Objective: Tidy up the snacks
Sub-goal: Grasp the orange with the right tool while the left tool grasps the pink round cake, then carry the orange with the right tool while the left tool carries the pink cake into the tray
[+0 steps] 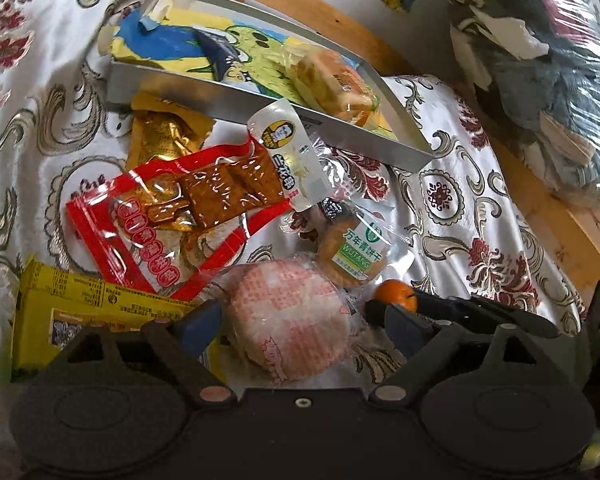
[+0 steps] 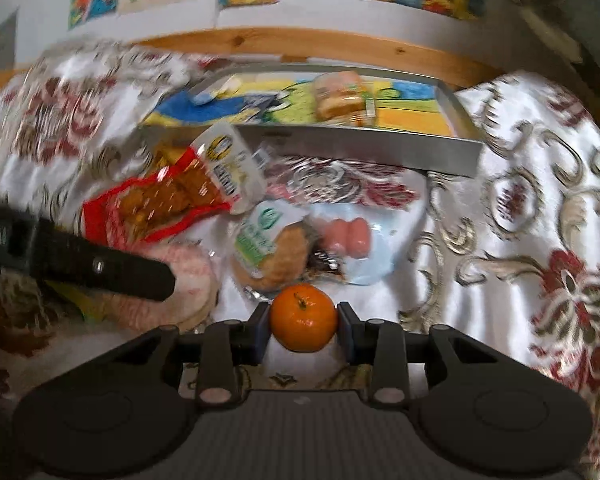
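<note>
My right gripper (image 2: pixel 303 322) is shut on a small orange tangerine (image 2: pixel 303 317), held just above the patterned cloth. The same tangerine (image 1: pixel 396 294) shows in the left wrist view at lower right. My left gripper (image 1: pixel 300 320) is open, its fingers standing either side of a round pink-wrapped cake (image 1: pixel 288 320) without closing on it. Behind the snack pile lies a metal tray (image 1: pixel 260 108) with a cartoon liner and one wrapped pastry (image 1: pixel 332 80) inside. That tray (image 2: pixel 340 146) and pastry (image 2: pixel 344 100) also show in the blurred right wrist view.
Loose snacks lie between the grippers and the tray: a red tofu pack (image 1: pixel 180 216), a white tube pack (image 1: pixel 288 152), a green-label biscuit (image 1: pixel 352 252), a yellow box (image 1: pixel 80 308), a sausage pack (image 2: pixel 348 236). A wooden rail (image 2: pixel 300 44) runs behind.
</note>
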The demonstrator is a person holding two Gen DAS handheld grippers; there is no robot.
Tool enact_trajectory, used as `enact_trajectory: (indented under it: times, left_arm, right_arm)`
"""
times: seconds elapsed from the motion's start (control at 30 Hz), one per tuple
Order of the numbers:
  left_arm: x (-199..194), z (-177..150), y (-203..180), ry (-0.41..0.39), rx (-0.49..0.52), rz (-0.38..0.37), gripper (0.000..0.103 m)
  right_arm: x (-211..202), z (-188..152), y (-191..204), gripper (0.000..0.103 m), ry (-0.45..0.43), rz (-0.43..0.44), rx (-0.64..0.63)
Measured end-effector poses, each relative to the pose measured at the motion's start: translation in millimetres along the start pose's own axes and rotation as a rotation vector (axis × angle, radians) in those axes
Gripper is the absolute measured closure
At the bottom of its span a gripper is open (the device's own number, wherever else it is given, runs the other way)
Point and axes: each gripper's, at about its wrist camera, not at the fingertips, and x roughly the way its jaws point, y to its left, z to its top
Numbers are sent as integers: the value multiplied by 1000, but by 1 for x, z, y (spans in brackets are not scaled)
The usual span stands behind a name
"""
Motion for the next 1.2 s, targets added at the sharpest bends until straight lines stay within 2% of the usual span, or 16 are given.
enact_trajectory:
  times: [0.17,0.23,0.43,0.47,0.53,0.63,0.73,0.77,0.83,0.9,1.0,1.1,1.2]
  left_arm:
    - [3,-3,0,18,2,-11,15]
    - [2,-5,1,13,13,-1,15]
    - [-1,-2,5,17,-19,-14,11]
    - [-2,-2,6,25,-22,-23,12]
    - [-2,-3,6,47,-36,-27,22]
    - [-5,-7,6,54,-53,-29,24]
    - [-7,-8,5,55,-61,-36,25]
    - [-8,-8,5,52,-54,-45,24]
    - [-8,-7,1,57,-37,-47,13]
    - [-6,-8,-1,80,-36,-49,12]
    - [-6,-9,-1,78,-26,-54,15]
    - [-7,-9,0,77,-33,-70,23]
    - [-9,-9,0,67,-38,-73,24]
  right_arm:
    - [-2,-4,29,65,-17,48,-149]
    - [-4,-6,37,65,-27,36,-189]
    - [-13,-5,32,65,-16,134,-117]
    - [-16,-6,33,65,-11,166,-115]
    - [-23,-7,39,65,-8,196,-137]
    - [-31,-11,50,65,-10,168,-188]
    - [-34,-12,49,65,-16,167,-162]
    - [-36,-11,49,65,-22,166,-159]
    - [-39,-10,51,65,-38,177,-166]
    - [-44,-9,55,65,-57,186,-188]
    - [-47,-9,61,65,-68,179,-228]
    - [-48,-10,62,65,-64,178,-228]
    - [-48,-9,62,65,-67,175,-232]
